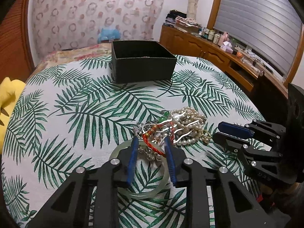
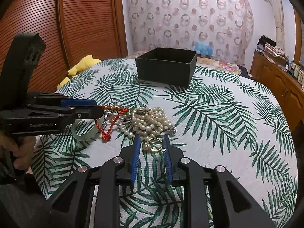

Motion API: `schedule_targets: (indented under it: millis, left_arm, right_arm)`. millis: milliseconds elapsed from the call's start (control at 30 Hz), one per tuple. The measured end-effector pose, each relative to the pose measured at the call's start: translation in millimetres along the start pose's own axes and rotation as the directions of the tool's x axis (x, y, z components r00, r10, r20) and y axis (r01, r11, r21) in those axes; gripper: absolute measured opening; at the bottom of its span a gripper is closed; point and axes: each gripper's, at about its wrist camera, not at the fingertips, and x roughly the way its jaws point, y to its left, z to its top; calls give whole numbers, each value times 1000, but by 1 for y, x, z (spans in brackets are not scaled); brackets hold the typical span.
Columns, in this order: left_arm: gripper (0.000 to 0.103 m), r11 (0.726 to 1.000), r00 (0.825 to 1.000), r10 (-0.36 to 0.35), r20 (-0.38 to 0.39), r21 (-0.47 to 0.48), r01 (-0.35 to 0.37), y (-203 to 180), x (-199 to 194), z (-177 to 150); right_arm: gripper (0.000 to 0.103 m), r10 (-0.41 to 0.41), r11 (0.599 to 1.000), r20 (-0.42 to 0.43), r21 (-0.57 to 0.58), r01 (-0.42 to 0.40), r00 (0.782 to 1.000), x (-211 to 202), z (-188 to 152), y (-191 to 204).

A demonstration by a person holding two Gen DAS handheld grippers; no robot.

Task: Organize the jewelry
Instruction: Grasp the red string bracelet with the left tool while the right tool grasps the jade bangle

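Left jaws: the left gripper [image 1: 151, 141] stands apart over the near edge of the pile, gripping nothing; one pad lies across the bangle's rim, the other beside the red cord.
Right jaws: the right gripper [image 2: 151, 139] is also apart and holds nothing, its pads flanking the gold ring.
Bangle: the pale green bangle [image 1: 123, 148] lies flat on the table at 6 o'clock of the pile, partly under it. It looks stiff, smooth and probably slippery and brittle; pinch across the rim, not the flat.
Red cord: the red cord [image 2: 112, 122] loops over the silver bits at the pile's 9 o'clock. Soft and light; it will likely drag neighbours along.
Pearls: the pearls [image 2: 150, 118] are heaped in the middle, tangled with a silver chain. Limp and rolling; better to take a bunch of strands than one bead.
Gold ring: the ring [image 2: 155, 144] rests against the pearls nearest the right gripper. Small, hard; grip across the band.
Box: the black box [image 2: 166, 68] sits open at 12 o'clock, well apart from the pile.
Table: the leaf-print table [image 2: 228, 114] carries everything.
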Motion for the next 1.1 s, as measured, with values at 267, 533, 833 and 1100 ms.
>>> schedule_targets:
  millis: [267,533,833,1100]
  left_arm:
    - [3,1000,1000,7,0,11,-7,-2,0,-1]
    - [2,1000,999,7,53,-1,-7,2,-16,2]
    - [2,999,990,28,141,-23,-25,17,-55,5]
    - [2,998,980,55,189,-33,-49,29,-76,2]
  right_arm:
    - [26,1,1000,3,-2,-1,1000,-1,-1,0]
    - [26,0,1000,3,-2,0,1000,-1,-1,0]
    - [26,29,999,-6,-16,-29,1000,2,4,9]
    - [26,114,988,-38,-95,-117,993,16,23,47]
